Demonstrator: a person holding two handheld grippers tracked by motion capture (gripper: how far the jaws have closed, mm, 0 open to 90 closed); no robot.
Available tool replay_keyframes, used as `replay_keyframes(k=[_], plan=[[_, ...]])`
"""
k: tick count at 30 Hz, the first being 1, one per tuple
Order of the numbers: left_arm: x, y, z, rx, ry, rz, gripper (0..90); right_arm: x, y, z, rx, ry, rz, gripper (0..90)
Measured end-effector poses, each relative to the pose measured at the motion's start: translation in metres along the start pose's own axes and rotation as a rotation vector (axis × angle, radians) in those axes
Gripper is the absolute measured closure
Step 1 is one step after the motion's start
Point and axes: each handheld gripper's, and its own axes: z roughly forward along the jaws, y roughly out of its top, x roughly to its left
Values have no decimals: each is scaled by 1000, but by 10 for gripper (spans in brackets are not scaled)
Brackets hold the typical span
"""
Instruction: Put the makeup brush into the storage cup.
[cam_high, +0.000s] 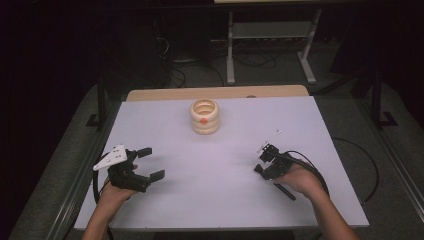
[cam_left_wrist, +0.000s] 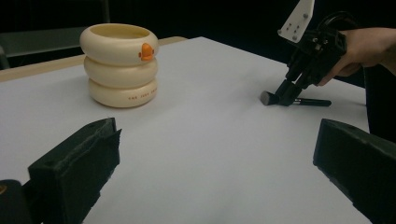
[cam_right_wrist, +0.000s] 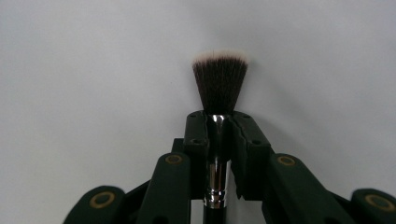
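Two grippers on a white table: right gripper clamped on a makeup brush at its ferrule; left gripper wide open, empty, facing a cream ringed cup.

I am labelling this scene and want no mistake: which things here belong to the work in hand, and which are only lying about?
In the job:
- makeup brush, clamped in the right gripper
- cream ring-shaped holder, open at the top, probably its destination

Lying about:
- left gripper, open, holding nothing
- small white speck on the table
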Motion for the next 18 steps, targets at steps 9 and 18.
replay_keyframes(k=[9, 18], plan=[[0, 0, 1, 15, -1, 7, 0, -1, -2, -11, -74, 4, 8, 764], [1, -1, 5, 29, -3, 3, 0, -7, -3, -26, -195, 59, 38, 765]])
